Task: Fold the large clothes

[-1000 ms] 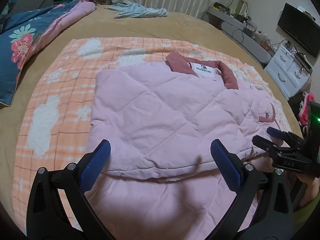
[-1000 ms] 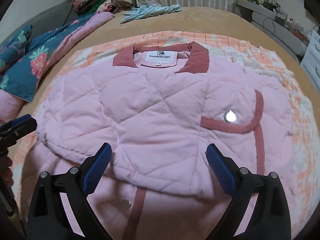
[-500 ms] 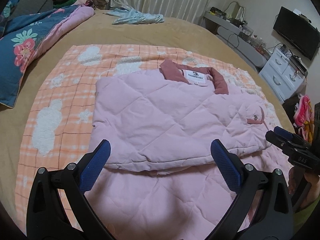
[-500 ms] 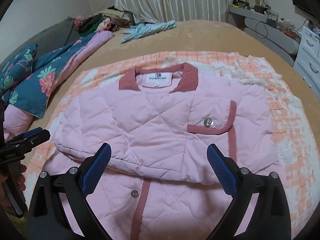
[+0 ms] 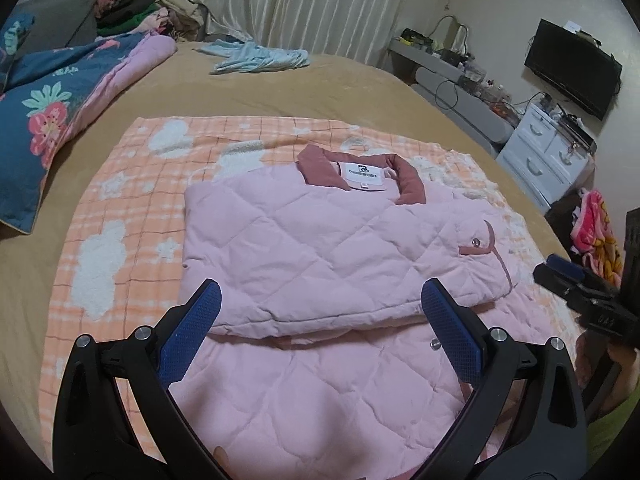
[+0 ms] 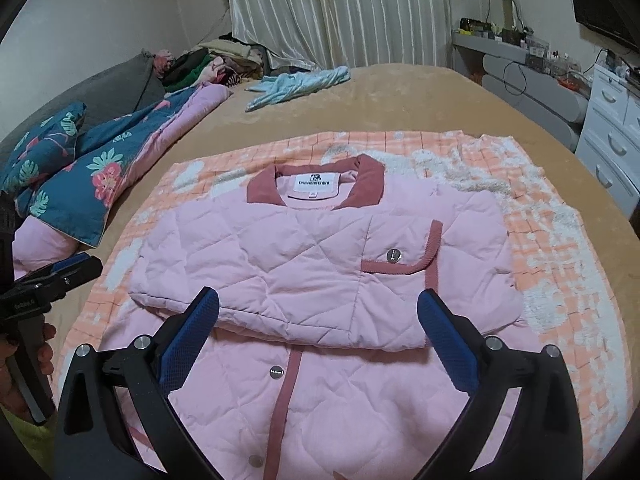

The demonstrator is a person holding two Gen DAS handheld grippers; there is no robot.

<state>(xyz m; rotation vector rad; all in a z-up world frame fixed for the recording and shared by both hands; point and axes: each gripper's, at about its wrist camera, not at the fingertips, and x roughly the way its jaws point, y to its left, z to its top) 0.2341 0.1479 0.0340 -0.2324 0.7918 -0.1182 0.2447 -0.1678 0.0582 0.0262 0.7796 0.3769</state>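
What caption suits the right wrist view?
Open right gripper above a half-folded pink jacket on a checked blanket.

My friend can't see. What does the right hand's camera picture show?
A quilted pink jacket with a dusty-red collar lies partly folded on an orange checked blanket on a tan bed. The open right gripper hangs above it, holding nothing, and the left gripper shows at the left edge.

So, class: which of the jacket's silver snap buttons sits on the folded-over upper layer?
The snap button beside the dark-pink pocket trim; the others sit lower along the front placket.
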